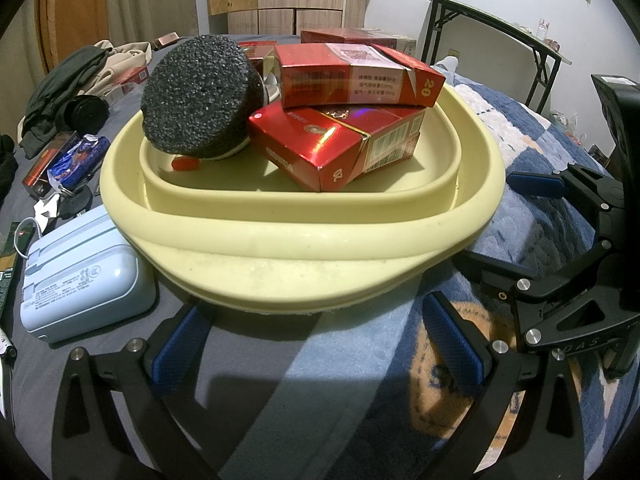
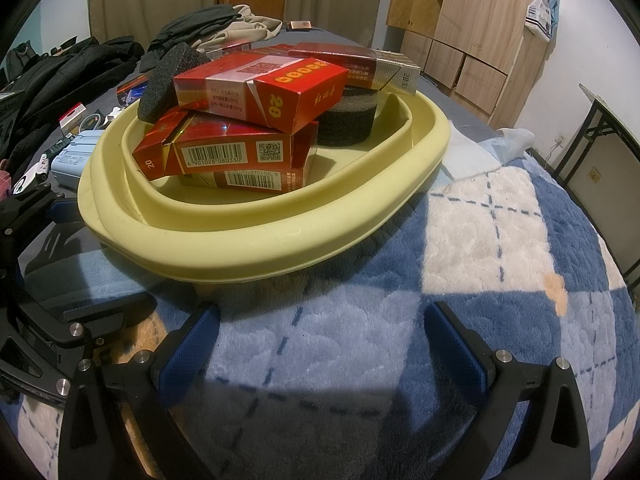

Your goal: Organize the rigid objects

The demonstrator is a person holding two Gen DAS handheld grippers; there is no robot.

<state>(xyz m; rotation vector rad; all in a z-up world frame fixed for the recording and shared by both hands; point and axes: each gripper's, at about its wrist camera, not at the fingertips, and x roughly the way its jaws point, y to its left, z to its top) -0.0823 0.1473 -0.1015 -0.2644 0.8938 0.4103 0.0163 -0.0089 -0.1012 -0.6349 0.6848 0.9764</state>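
A pale yellow basin point(image 1: 280, 248) point(image 2: 248, 240) sits on the bed ahead of both grippers. Inside it lie red cigarette boxes point(image 1: 352, 84) point(image 2: 256, 92), stacked, and a black round sponge point(image 1: 192, 96) that leans on the basin's left side. A second black sponge point(image 2: 348, 120) stands behind the boxes in the right wrist view. My left gripper point(image 1: 316, 340) is open just short of the basin's near rim, holding nothing. My right gripper point(image 2: 320, 344) is open over the blue blanket, also short of the rim. The right gripper point(image 1: 568, 240) shows at the edge of the left wrist view.
A light blue case point(image 1: 84, 280) lies left of the basin, beside a dark red box point(image 1: 44, 164), a blue wrapper point(image 1: 76, 160) and dark clothes point(image 1: 64, 92). More clothes point(image 2: 60, 76) pile up at the left. A folding table point(image 1: 500, 28) and wooden cabinets point(image 2: 472, 28) stand behind the bed.
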